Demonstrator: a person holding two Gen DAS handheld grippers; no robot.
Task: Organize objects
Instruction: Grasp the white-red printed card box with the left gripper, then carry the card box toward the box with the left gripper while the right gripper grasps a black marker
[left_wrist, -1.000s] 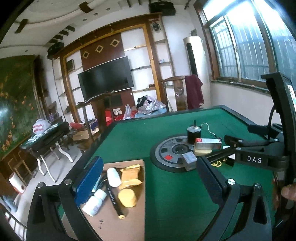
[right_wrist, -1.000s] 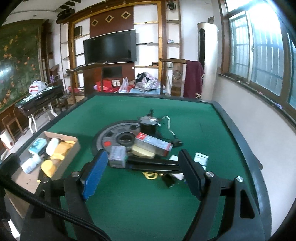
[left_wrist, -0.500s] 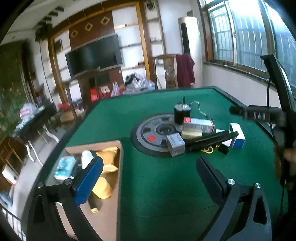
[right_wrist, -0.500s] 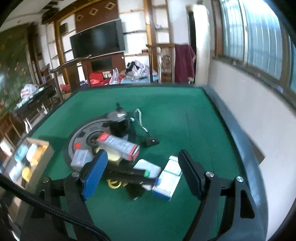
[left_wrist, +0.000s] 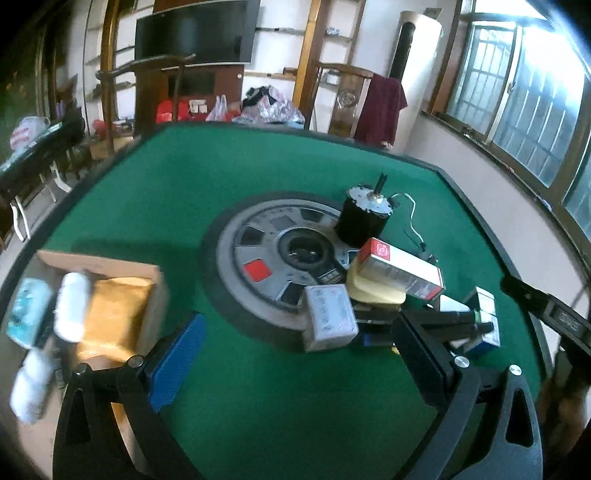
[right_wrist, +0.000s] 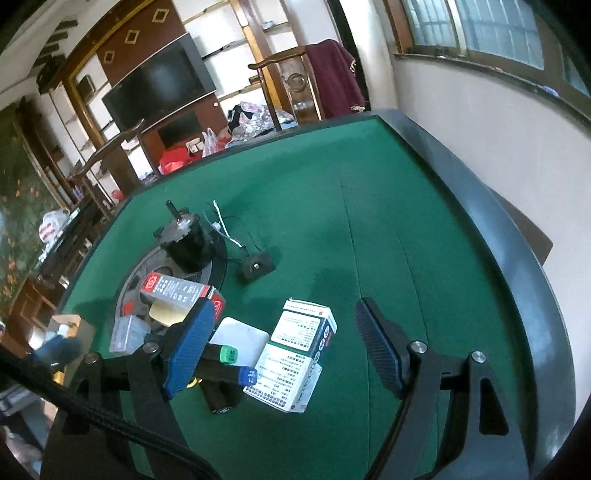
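A pile of objects lies on the green table around a grey disc (left_wrist: 266, 254): a black motor (left_wrist: 364, 219), a red-and-silver box (left_wrist: 400, 267), a yellow pad (left_wrist: 373, 291), a small grey box (left_wrist: 328, 317) and black markers (left_wrist: 454, 321). My left gripper (left_wrist: 299, 362) is open and empty, just in front of the grey box. My right gripper (right_wrist: 284, 347) is open and empty above two white medicine boxes (right_wrist: 295, 354). The markers (right_wrist: 225, 360) lie by its left finger. A cardboard box (left_wrist: 110, 306) at the left holds white bottles and a yellow packet.
The motor (right_wrist: 184, 243) has wires running to a black plug (right_wrist: 256, 266). A white card (right_wrist: 240, 338) lies by the medicine boxes. The table's raised dark rim (right_wrist: 498, 236) runs along the right. Chairs and shelves stand beyond the far edge.
Both grippers have moved forward and lower toward the pile. The right one swung right and now hangs over the medicine boxes. Both stay open.
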